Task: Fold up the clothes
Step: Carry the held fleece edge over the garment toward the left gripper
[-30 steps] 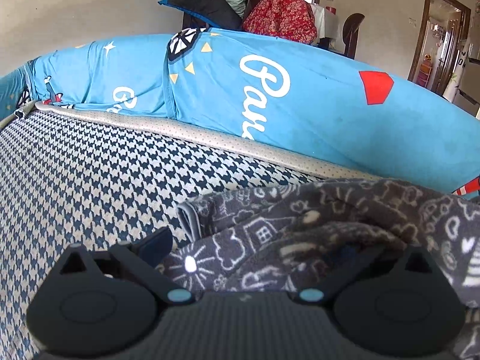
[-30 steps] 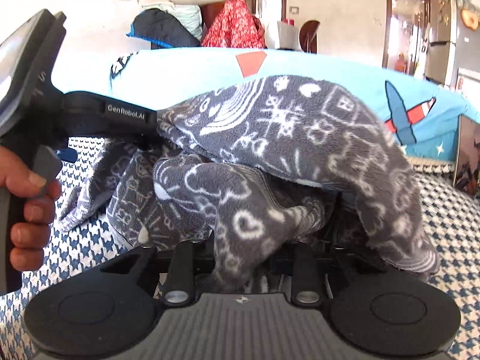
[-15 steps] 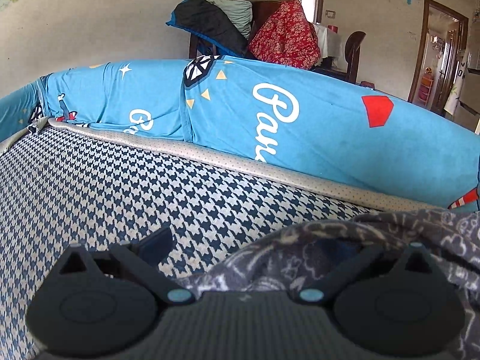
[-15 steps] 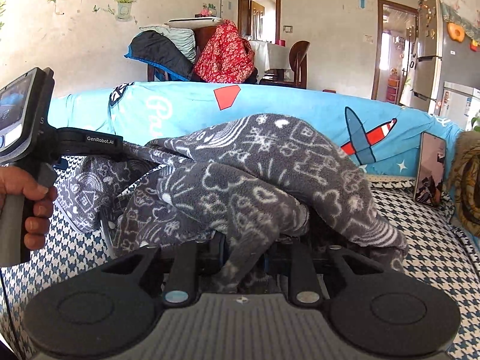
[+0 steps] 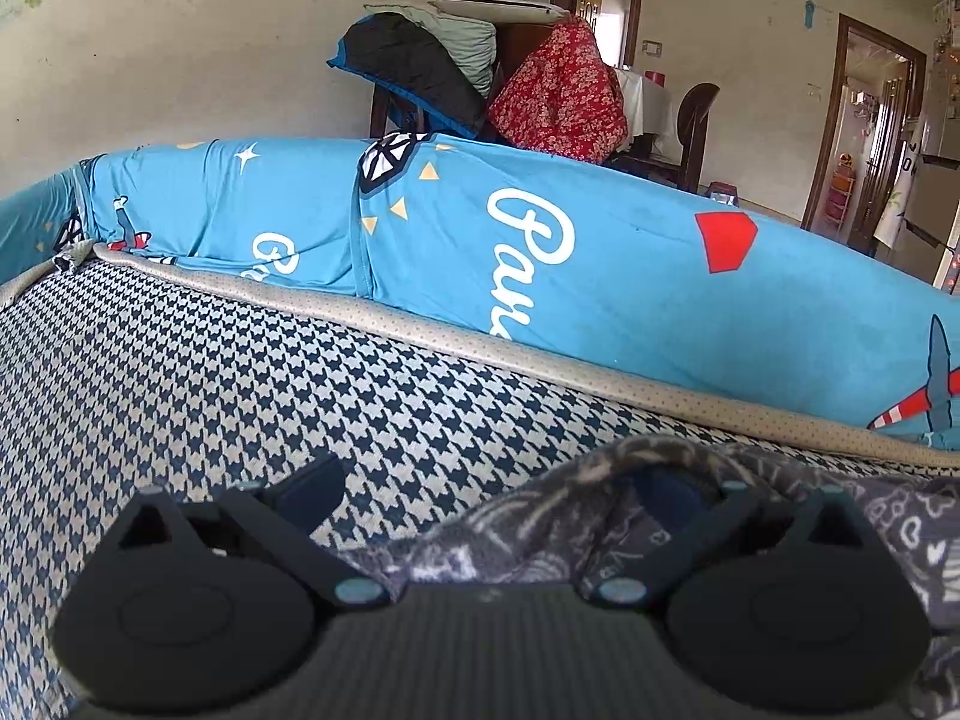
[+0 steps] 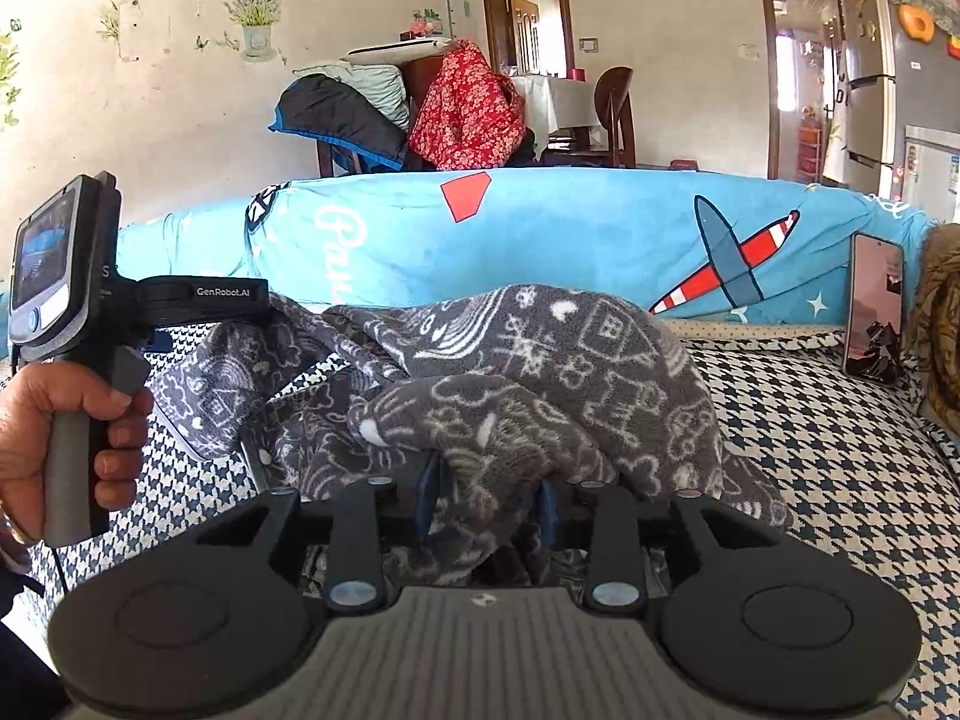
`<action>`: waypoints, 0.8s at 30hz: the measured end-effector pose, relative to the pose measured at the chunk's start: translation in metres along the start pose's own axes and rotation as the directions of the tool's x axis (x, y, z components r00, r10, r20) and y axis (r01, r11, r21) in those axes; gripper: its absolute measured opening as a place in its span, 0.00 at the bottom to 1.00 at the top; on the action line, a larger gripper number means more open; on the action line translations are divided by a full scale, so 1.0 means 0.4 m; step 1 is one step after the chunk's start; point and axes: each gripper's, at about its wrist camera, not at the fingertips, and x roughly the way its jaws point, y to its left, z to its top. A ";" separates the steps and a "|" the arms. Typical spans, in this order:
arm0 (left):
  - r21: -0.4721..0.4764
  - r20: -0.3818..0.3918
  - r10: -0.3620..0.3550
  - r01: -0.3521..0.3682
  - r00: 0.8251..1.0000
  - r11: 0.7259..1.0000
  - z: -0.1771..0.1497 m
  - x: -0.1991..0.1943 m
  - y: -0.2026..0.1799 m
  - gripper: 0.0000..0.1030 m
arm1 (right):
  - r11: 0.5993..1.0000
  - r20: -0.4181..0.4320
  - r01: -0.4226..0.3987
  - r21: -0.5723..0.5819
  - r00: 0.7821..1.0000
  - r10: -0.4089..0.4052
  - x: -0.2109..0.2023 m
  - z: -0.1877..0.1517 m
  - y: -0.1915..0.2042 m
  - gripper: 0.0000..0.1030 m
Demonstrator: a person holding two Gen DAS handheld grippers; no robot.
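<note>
Right now the grey fleece (image 6: 540, 372), printed with white doodles, lies heaped on the houndstooth seat (image 6: 840, 420) of a sofa, in front of the blue backrest cover (image 6: 570, 228). Seen from the right wrist, the right gripper (image 6: 486, 504) has a fold of the fleece between its two blue pads; its jaws are opening, with gaps showing between cloth and pads, so the grip is loose at best. To its left a hand (image 6: 66, 432) holds the handle of the left gripper (image 6: 264, 315), whose tip is buried in the fleece's upper left edge, the cloth hanging from it. In the left wrist view the left gripper (image 5: 498, 492) has its fingers set wide: the left finger (image 5: 312, 486) is bare over the seat, while fleece (image 5: 540, 516) drapes over and around the right one, so I cannot tell whether it clamps anything. A phone (image 6: 873, 306) leans against the backrest at the right.
</note>
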 end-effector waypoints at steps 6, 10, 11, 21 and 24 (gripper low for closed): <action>-0.006 0.066 -0.075 0.075 0.995 0.997 0.005 -0.056 -0.003 1.00 | 0.997 0.000 -0.073 -0.025 0.997 0.073 -0.010 -0.002 0.017 0.51; 0.013 0.075 -0.105 0.105 0.992 0.994 0.001 -0.064 -0.013 1.00 | 0.994 0.000 -0.098 -0.050 0.995 0.098 -0.017 -0.003 0.028 0.51; 0.016 0.058 -0.104 0.103 0.993 0.995 -0.003 -0.054 -0.018 1.00 | 0.993 -0.004 -0.106 -0.051 0.994 0.106 -0.018 -0.001 0.028 0.51; 0.075 -0.097 -0.020 0.028 0.995 0.997 -0.051 0.054 -0.069 1.00 | 0.986 -0.025 -0.142 -0.086 0.990 0.141 -0.037 0.006 0.022 0.52; 0.097 -0.151 -0.010 0.025 0.988 0.995 -0.067 0.076 -0.078 1.00 | 0.985 -0.016 -0.141 -0.104 0.990 0.140 -0.055 0.009 0.016 0.52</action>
